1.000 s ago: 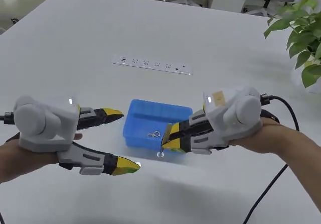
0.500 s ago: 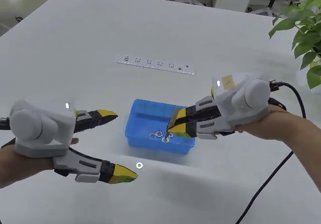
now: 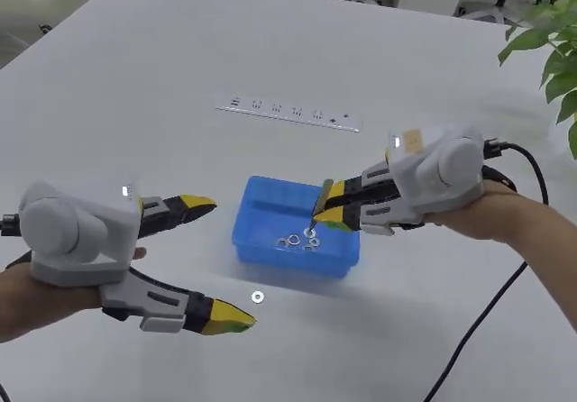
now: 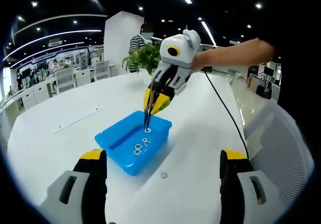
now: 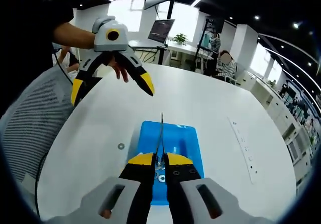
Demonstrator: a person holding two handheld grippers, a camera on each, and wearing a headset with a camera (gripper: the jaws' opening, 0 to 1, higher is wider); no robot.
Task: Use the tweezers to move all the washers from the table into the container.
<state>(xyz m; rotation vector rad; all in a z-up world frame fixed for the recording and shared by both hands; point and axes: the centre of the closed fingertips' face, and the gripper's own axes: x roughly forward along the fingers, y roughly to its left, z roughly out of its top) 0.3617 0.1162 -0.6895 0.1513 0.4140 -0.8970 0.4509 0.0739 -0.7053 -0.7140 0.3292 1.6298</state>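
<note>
The right gripper (image 3: 326,213) fingers clamp the tweezers (image 3: 316,219) over the blue container (image 3: 270,188); the left gripper (image 3: 225,264) fingers spread apart near a washer (image 3: 258,297) on the tabletop (image 3: 135,105).

left tool (image 3: 230,264), right tool (image 3: 322,205): pale grey housings, black jaws yellow-tipped; black cable (image 3: 477,330) from right.

Right gripper (image 3: 326,211) at centre right, jaws closed on the tweezers (image 3: 315,220). Tweezer tips point down into the blue container (image 3: 270,190) at frame centre, at or just above the washers (image 3: 293,241) lying in it; contact unclear. One washer on table (image 3: 258,296), just below the container's near wall. Left gripper (image 3: 233,263) lower left, jaws wide apart, holding nothing. Power strip (image 3: 287,114) above centre, plant (image 3: 552,37) top right.
</note>
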